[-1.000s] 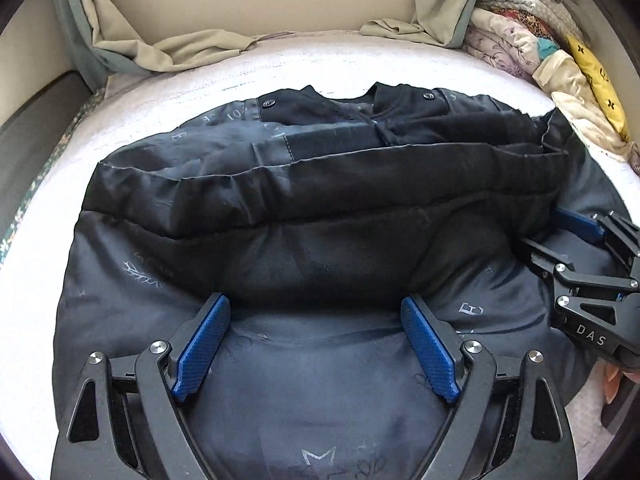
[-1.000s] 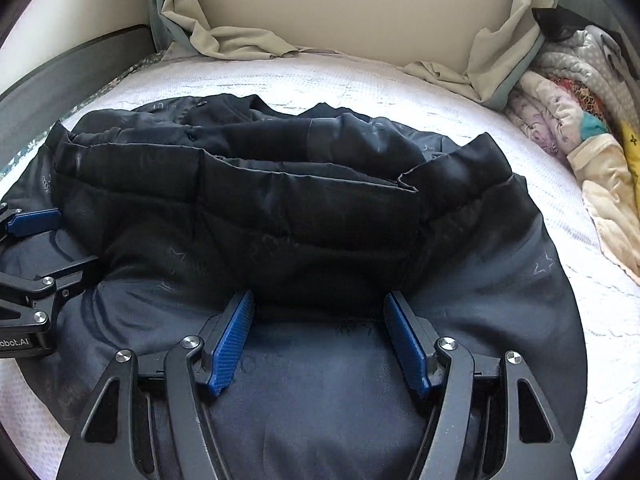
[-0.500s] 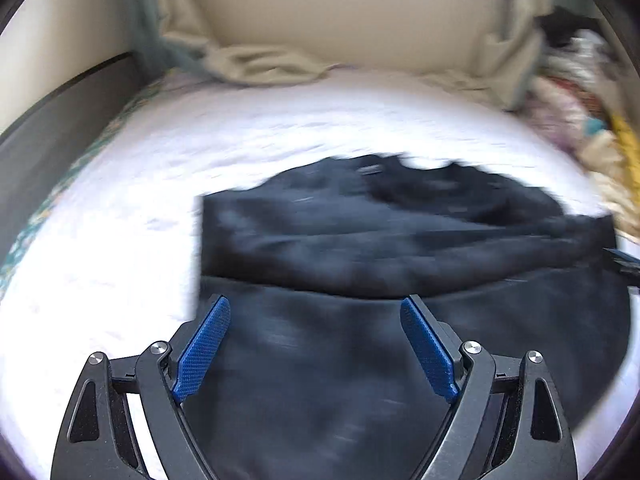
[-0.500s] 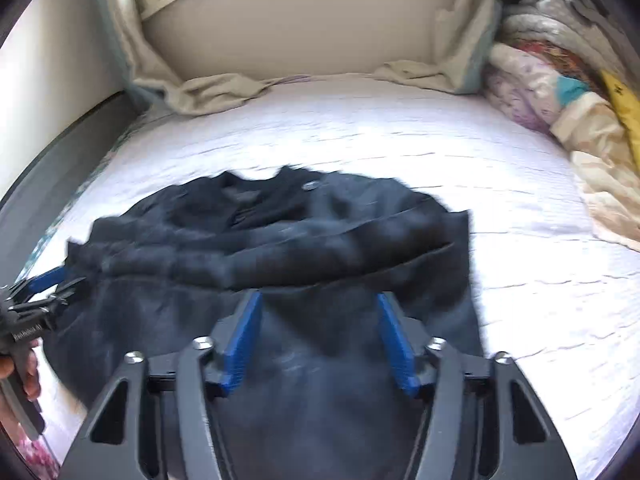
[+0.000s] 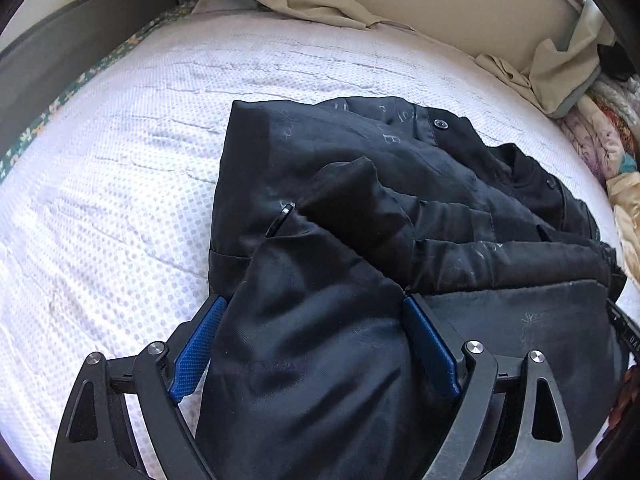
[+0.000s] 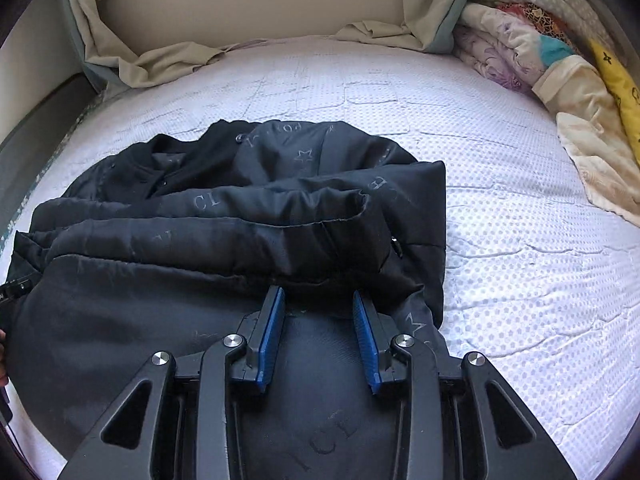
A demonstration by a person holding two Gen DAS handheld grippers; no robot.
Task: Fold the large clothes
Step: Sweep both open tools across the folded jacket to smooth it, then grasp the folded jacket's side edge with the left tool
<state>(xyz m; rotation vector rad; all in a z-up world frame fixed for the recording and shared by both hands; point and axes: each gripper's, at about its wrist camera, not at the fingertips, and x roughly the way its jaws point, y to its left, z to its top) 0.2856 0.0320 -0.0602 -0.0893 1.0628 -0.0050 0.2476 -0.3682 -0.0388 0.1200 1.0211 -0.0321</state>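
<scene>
A large black jacket (image 5: 380, 200) with faint printed letters and snap buttons lies partly folded on the white bed (image 5: 120, 168). It also shows in the right wrist view (image 6: 224, 220). My left gripper (image 5: 312, 312) is open, its blue pads wide apart, with a raised fold of the jacket's left part between them. My right gripper (image 6: 318, 300) is open with a narrower gap, over the jacket's right part near its folded edge. Whether either pad presses the cloth I cannot tell.
The white quilted mattress (image 6: 500, 240) spreads around the jacket. A beige sheet (image 6: 160, 56) is bunched along the back wall. A pile of folded colourful bedding (image 6: 552, 60) sits at the right. A dark bed rail (image 5: 72, 36) runs along the left.
Both grippers pulled back and apart to the jacket's two ends. The jacket now looks narrower and more bunched, with a raised fold at the left gripper. The right jaws have narrowed.
</scene>
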